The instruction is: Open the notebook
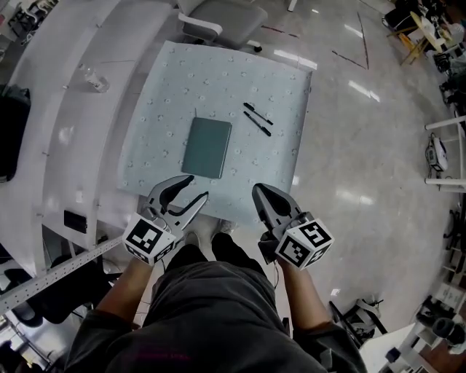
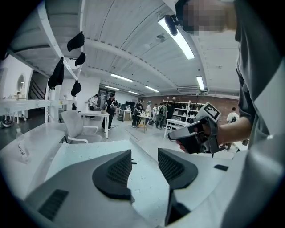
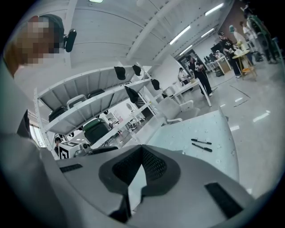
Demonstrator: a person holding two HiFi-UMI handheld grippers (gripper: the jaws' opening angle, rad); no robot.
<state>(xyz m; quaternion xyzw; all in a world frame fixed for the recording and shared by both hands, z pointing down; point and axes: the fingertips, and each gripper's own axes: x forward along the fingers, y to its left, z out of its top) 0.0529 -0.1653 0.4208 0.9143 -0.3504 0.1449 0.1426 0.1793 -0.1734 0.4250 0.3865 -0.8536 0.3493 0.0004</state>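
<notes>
A closed dark-green notebook (image 1: 206, 148) lies flat near the middle of the table's pale patterned cloth (image 1: 167, 80). Both grippers hover at the near table edge, short of the notebook and touching nothing. My left gripper (image 1: 198, 186) is open, with a clear gap between its jaws in the left gripper view (image 2: 144, 165). My right gripper (image 1: 257, 189) is shut, its tips meeting with nothing between them (image 3: 141, 149). Neither gripper view shows the notebook. The right gripper (image 2: 196, 133) also appears in the left gripper view, held in a hand.
Two black pens (image 1: 258, 114) (image 1: 257, 124) lie right of the notebook, also seen as pens (image 3: 201, 142) in the right gripper view. A white chair (image 1: 222, 18) stands beyond the table. White curved shelving (image 1: 58, 116) with a clear bottle (image 1: 95, 79) runs along the left. Shiny floor (image 1: 364, 160) lies to the right.
</notes>
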